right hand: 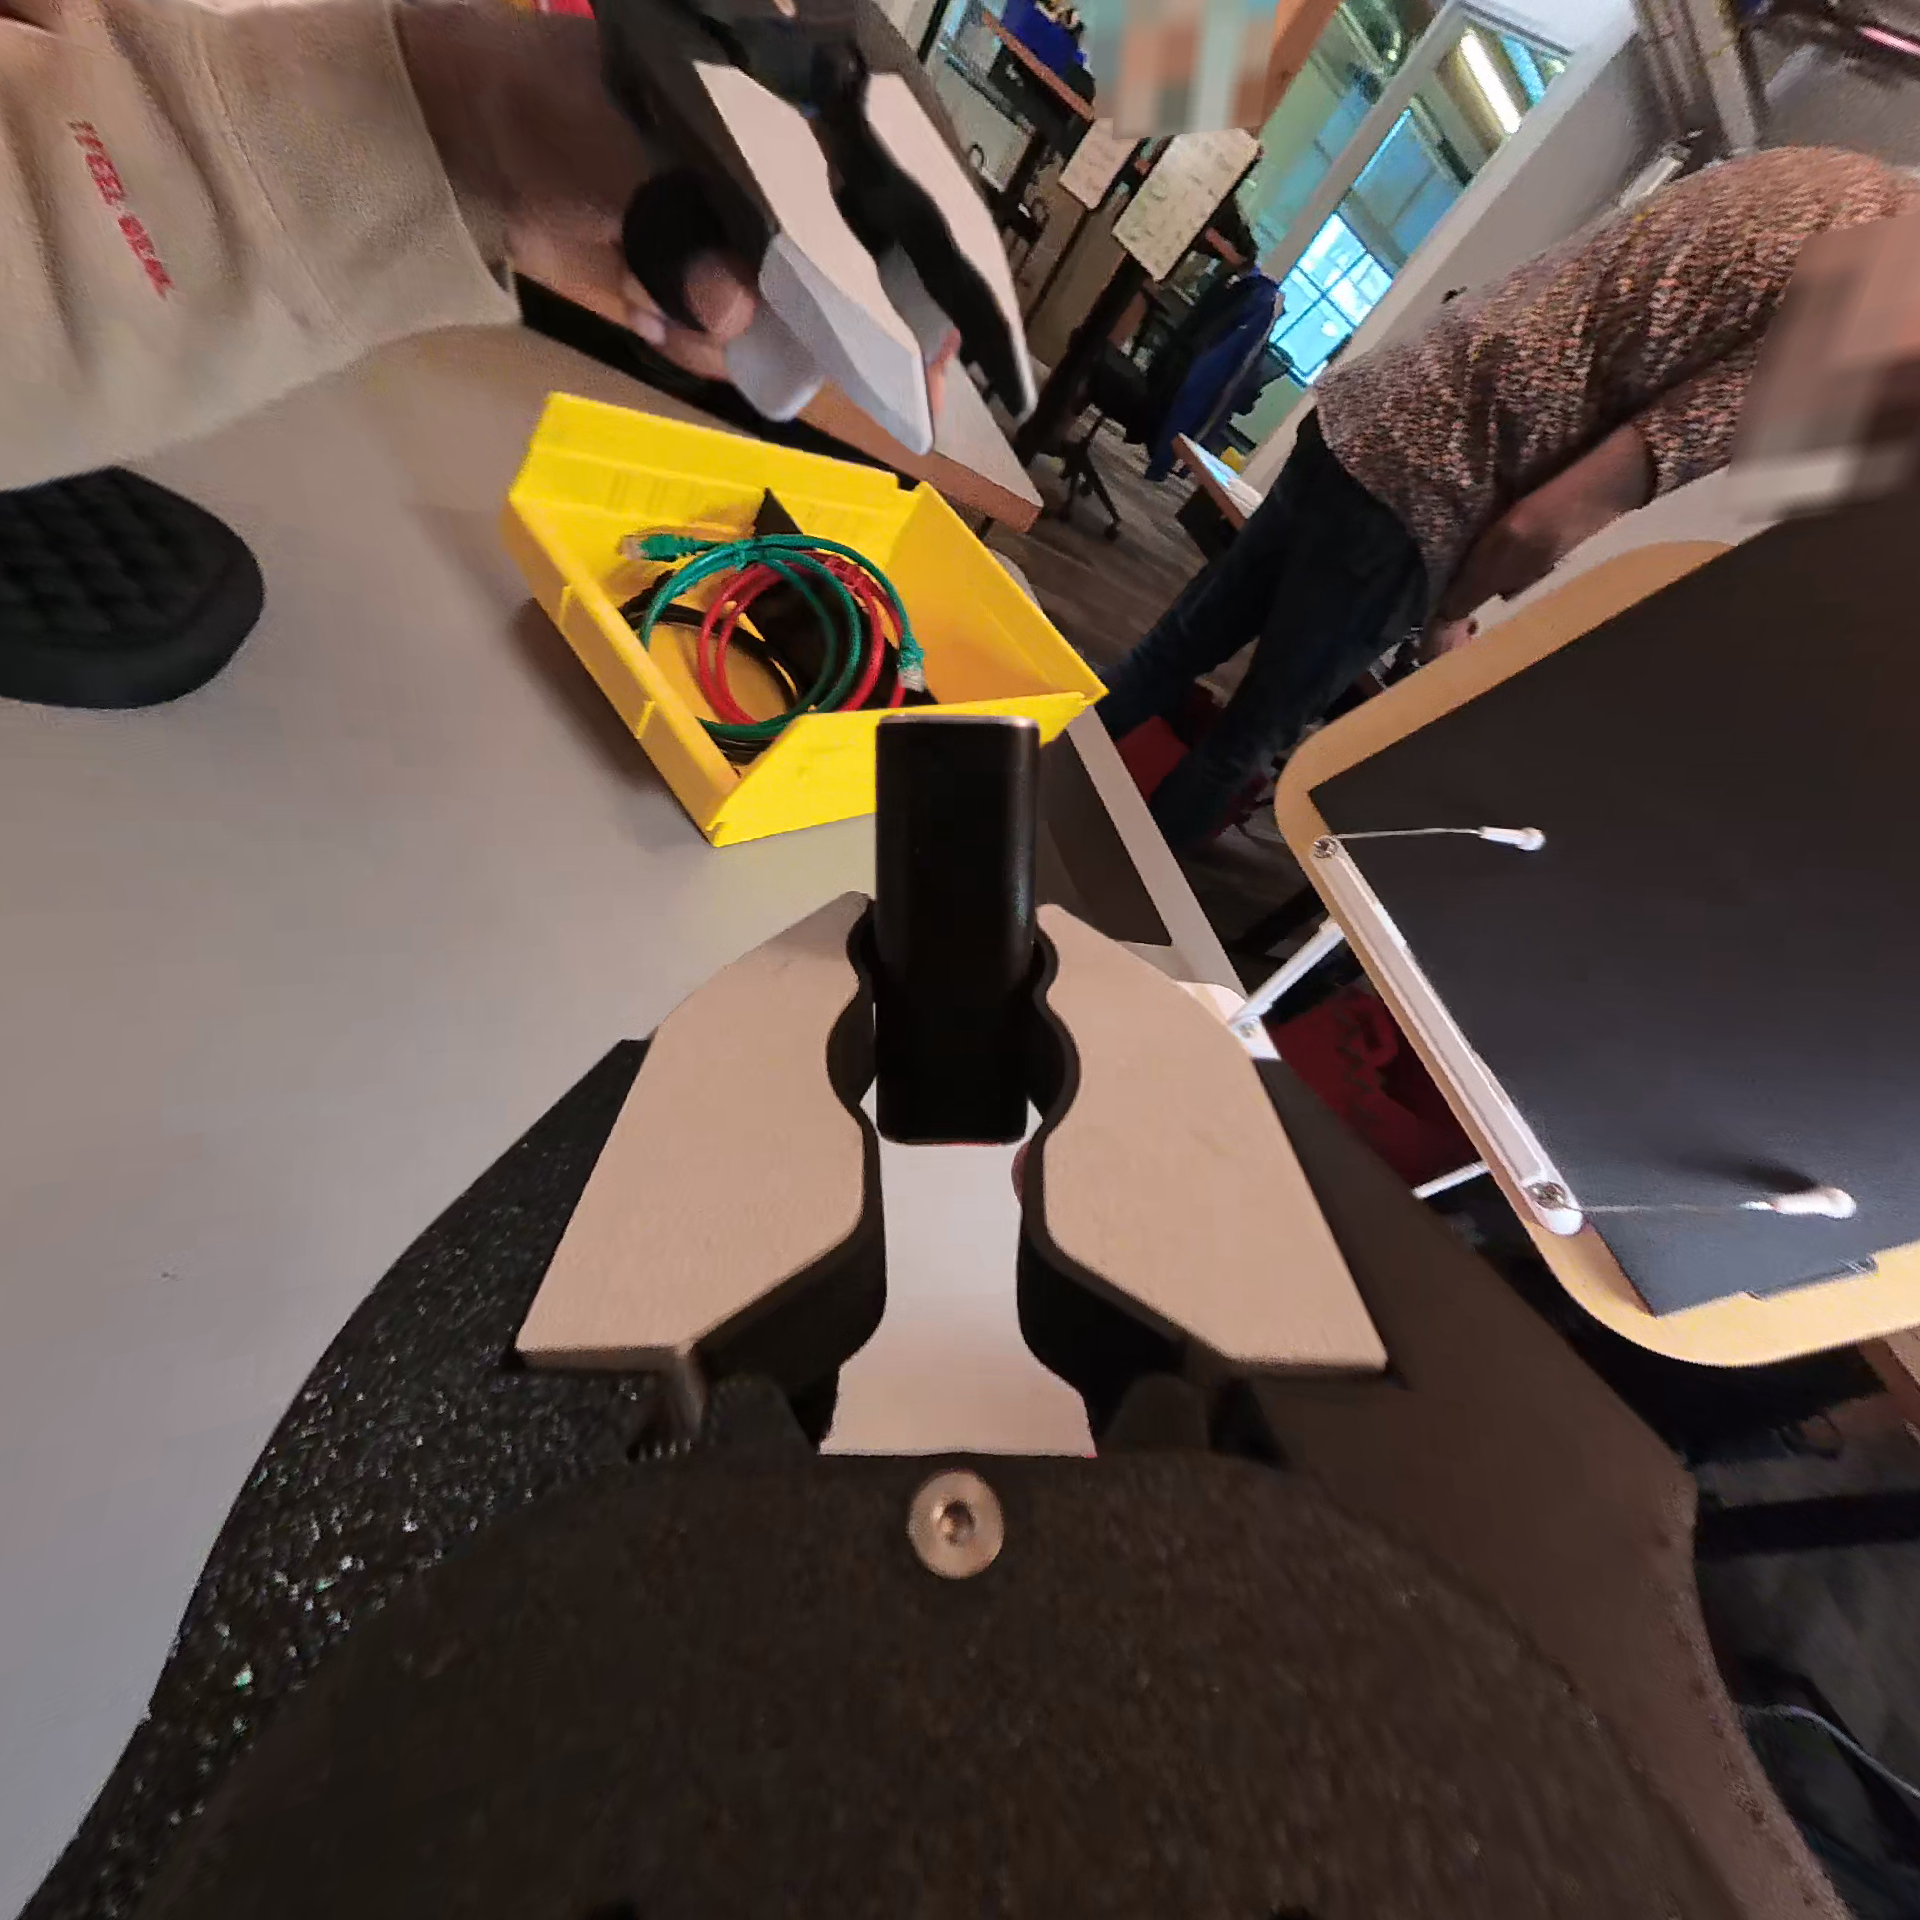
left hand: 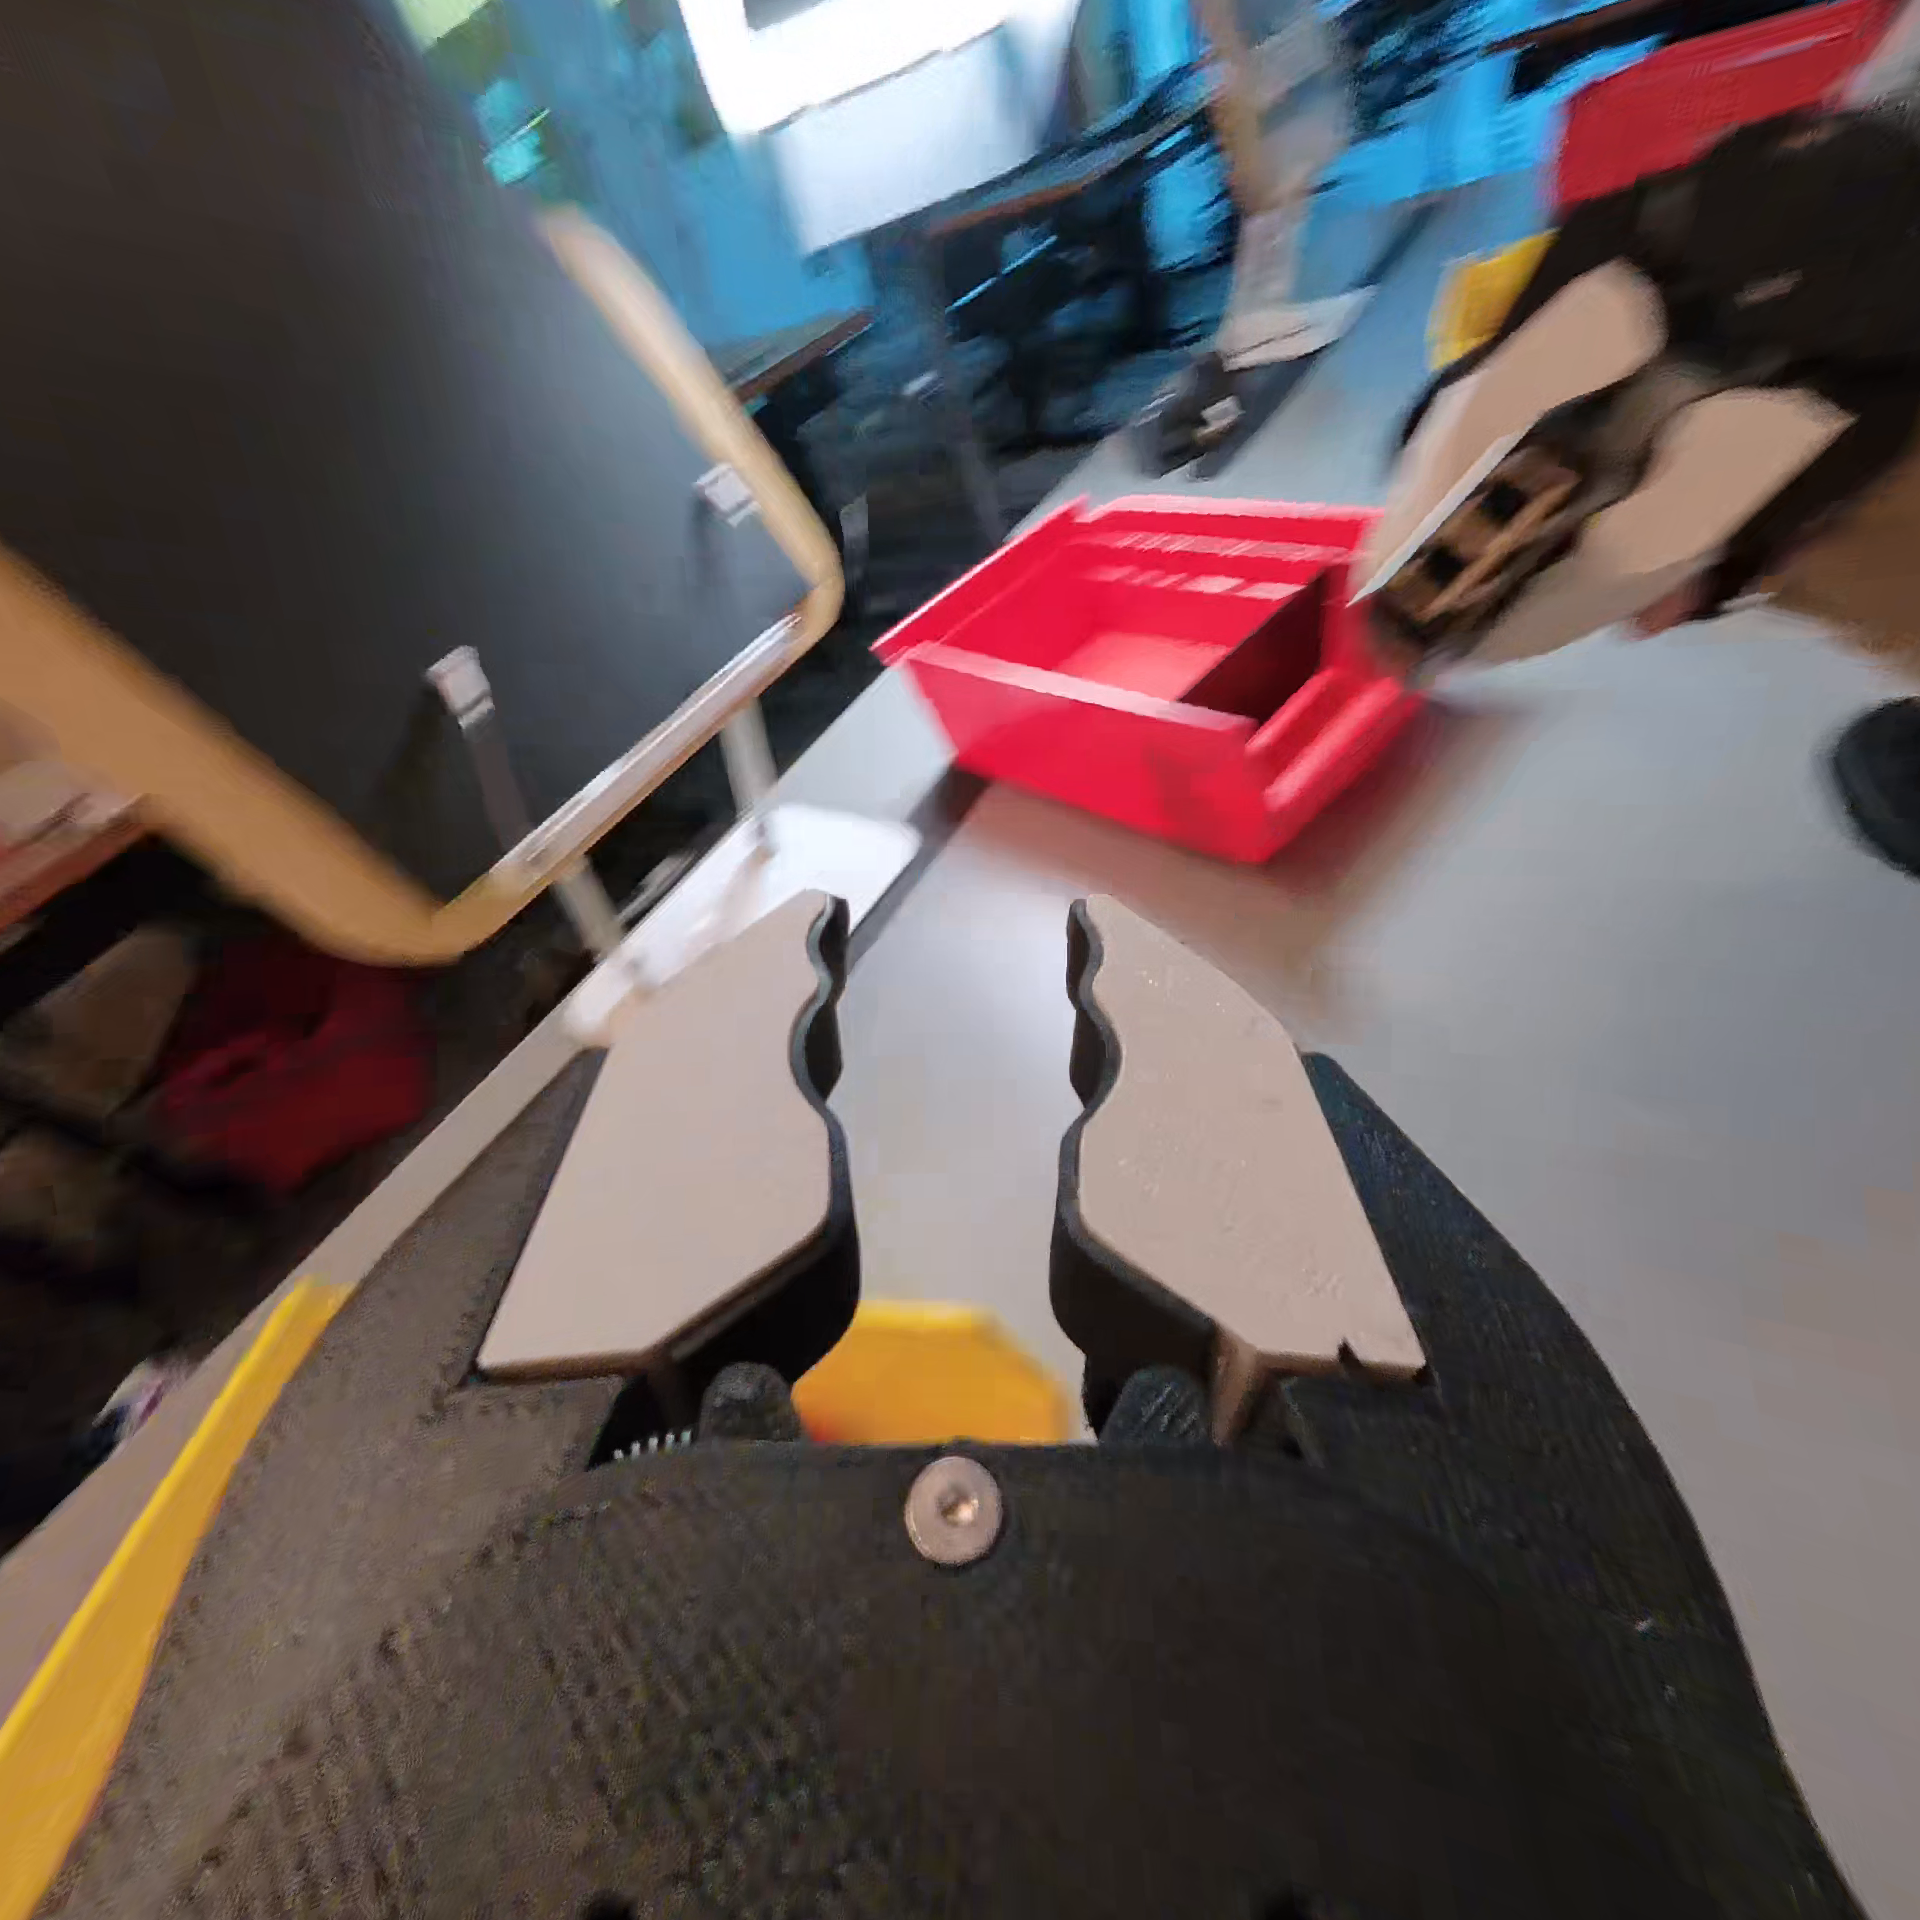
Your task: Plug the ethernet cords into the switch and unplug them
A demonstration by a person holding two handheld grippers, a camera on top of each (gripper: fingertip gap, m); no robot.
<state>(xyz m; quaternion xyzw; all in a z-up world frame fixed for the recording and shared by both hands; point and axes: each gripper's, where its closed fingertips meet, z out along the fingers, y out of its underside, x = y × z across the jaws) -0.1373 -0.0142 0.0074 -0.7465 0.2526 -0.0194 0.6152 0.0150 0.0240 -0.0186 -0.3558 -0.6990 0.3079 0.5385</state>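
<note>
The right gripper [right hand: 954, 935] is clamping the black switch [right hand: 956, 914] between its fingers [right hand: 727, 1143], beyond the yellow bin [right hand: 977, 623] of cords [right hand: 790, 634]; the left gripper's [left hand: 951, 935] fingers are standing apart, empty.

The setting is an open-plan office or lab workspace, though motion blur in the left wrist view limits certainty. Indicators: a grey work table [right hand: 312, 935] carrying a yellow parts bin [right hand: 966, 613] of coiled ethernet cords [right hand: 790, 634] and a red parts bin [left hand: 1122, 769]; rows of further desks [right hand: 935, 416] with office chairs [right hand: 1101, 468]; and black partition panels [right hand: 1683, 883] with pale wood edging. Large windows [right hand: 1392, 197] and whiteboard sheets [right hand: 1184, 197] stand at the far end, and a person [right hand: 1507, 416] leans over a neighbouring desk.
</note>
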